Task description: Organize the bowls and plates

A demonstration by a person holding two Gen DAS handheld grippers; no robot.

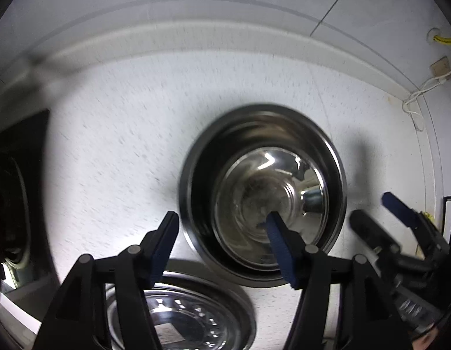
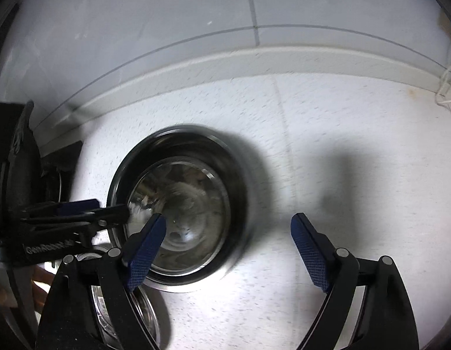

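Bowls: a steel bowl with a smaller one nested inside sits mid-tabletop, near the wall.
Plate: steel plate on the near side.
Left gripper: released, empty, above the bowl.
Right gripper: released, empty.

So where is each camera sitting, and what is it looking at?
Left wrist: sits on the left tongs, looking steeply down at the steel bowl on the white counter; its own open tongs show, the right tongs at the side.
Right wrist: sits on the right tongs, looking down at the same steel bowl; its own open tongs show, the left tongs at the side.
Shared: bowl, counter, both tongs.
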